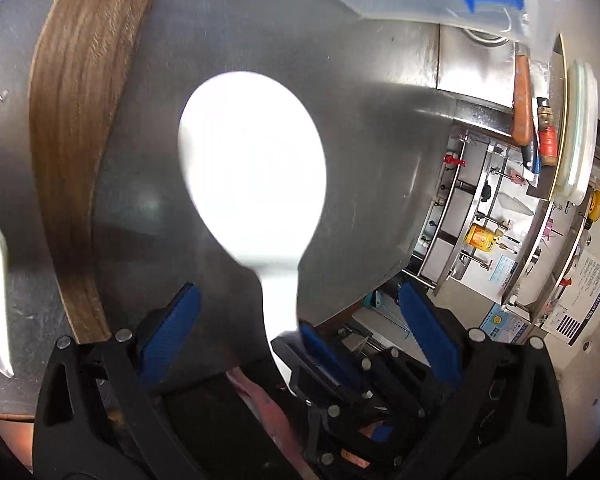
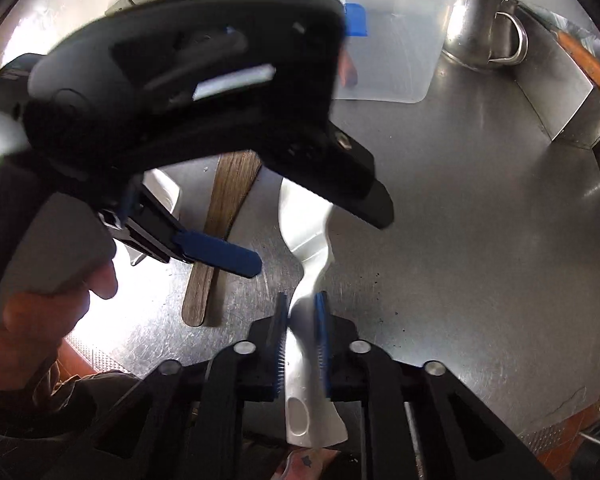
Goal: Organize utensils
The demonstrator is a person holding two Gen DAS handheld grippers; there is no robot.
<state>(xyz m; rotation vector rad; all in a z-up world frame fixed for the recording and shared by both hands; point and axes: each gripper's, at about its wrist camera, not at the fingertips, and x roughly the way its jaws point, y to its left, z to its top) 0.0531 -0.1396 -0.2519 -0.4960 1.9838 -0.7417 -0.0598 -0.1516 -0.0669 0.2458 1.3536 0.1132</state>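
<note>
Blue pads on the right gripper (image 2: pixel 302 338) squeeze the handle of a white spoon (image 2: pixel 305 240) from both sides, right in front of the right wrist camera. Its handle end, with a small hole in it, pokes back past the pads toward the camera. The spoon's wide end points away and goes under the left gripper (image 2: pixel 236 260), so that part is hidden in this view.

From the left wrist camera, the same white spoon (image 1: pixel 252 168) shows its big round bowl, very bright and a bit blurry. It floats above the shiny metal counter (image 1: pixel 360 140). The left gripper (image 1: pixel 300 316) has its 2 blue fingers spread wide apart, one on each side of the spoon's thin neck. They hold nothing.

A wooden spatula (image 1: pixel 80 140) lies flat on the counter, just beside the spoon. The right wrist camera shows the wooden spatula (image 2: pixel 224 216) too, partly under the left gripper. A hand (image 2: pixel 40 320) holds that gripper's grey handle.

Farther back sit a clear plastic box (image 2: pixel 396 40) with blue clips and a metal pitcher (image 2: pixel 480 24).
</note>
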